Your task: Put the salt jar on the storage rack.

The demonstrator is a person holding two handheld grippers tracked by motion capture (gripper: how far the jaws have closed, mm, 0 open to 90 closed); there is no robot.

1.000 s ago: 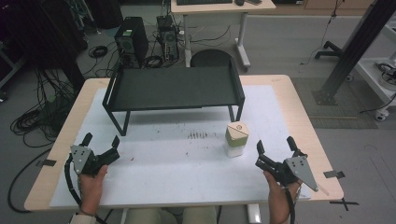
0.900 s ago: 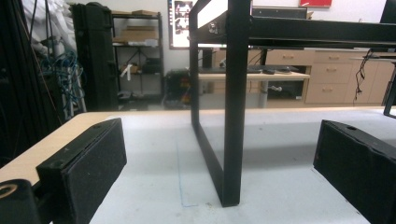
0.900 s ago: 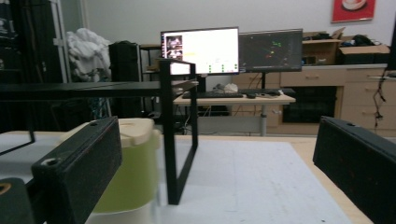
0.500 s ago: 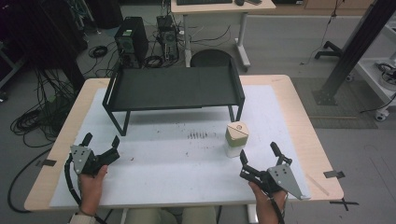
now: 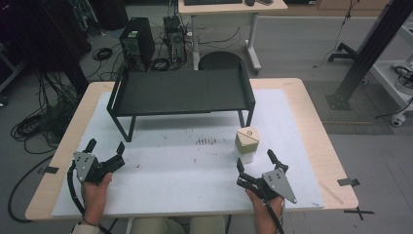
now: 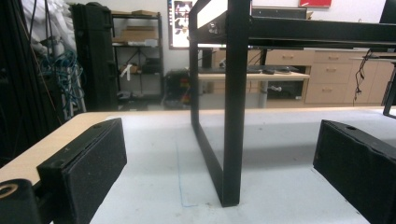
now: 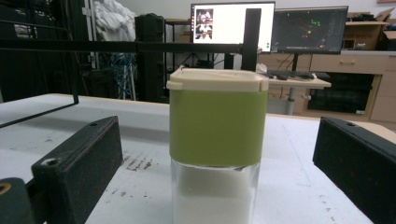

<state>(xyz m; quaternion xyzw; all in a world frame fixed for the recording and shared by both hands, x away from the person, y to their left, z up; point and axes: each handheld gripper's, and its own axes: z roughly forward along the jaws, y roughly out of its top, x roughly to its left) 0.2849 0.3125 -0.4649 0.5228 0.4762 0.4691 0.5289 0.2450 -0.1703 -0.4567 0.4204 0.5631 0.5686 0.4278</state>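
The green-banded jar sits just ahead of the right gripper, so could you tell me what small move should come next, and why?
Probably ease the right gripper straight forward so its open jaws pass either side of the jar. The right gripper view shows the jar upright, centred between the jaws, and not yet between them. The left gripper is open near the black rack's leg.

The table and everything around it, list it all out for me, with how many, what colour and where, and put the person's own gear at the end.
Table: one, light wood edge with a white mat on top, centre of the high view.
Raised tray: one, black, on legs at the far middle of the mat.
Jar: one, clear with a green band and cream lid, white contents, upright on the mat's right side, ahead of the right gripper.
Stool: one, black, behind the table.
Computer tower: one, black, on the floor at far left.
Monitors: two, lit, on a far desk.
Left gripper: one, black, open, near left edge.
Right gripper: one, black, open, facing the jar.
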